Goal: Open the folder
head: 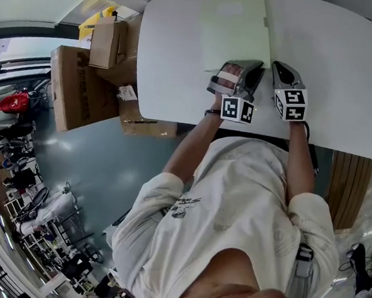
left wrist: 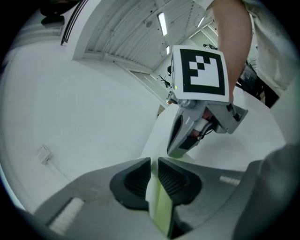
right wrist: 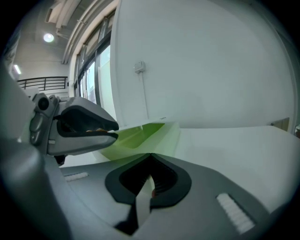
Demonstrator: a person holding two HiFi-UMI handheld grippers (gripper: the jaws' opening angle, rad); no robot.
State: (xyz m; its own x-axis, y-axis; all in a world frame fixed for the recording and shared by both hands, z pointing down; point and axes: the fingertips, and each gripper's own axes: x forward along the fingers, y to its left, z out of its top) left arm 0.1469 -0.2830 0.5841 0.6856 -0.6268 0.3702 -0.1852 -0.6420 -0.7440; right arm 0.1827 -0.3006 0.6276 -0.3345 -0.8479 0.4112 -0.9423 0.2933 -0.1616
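A pale green folder (head: 235,31) lies on the white table (head: 332,74), reaching from the far edge toward me. My left gripper (head: 247,67) is at its near edge. In the left gripper view the left gripper (left wrist: 154,161) is shut on a thin green sheet of the folder (left wrist: 158,204), lifted a little off the table. My right gripper (head: 278,67) sits just right of it. In the right gripper view the right gripper (right wrist: 150,157) is shut on a thin pale edge (right wrist: 143,199) of the folder (right wrist: 140,136). Each gripper shows in the other's view: the right gripper (left wrist: 187,136) and the left gripper (right wrist: 79,124).
Cardboard boxes (head: 80,87) stand on the floor left of the table, a smaller one (head: 108,41) on top. A wooden slatted panel (head: 347,188) is at the right, below the table edge. A white wall (right wrist: 211,61) lies behind the table.
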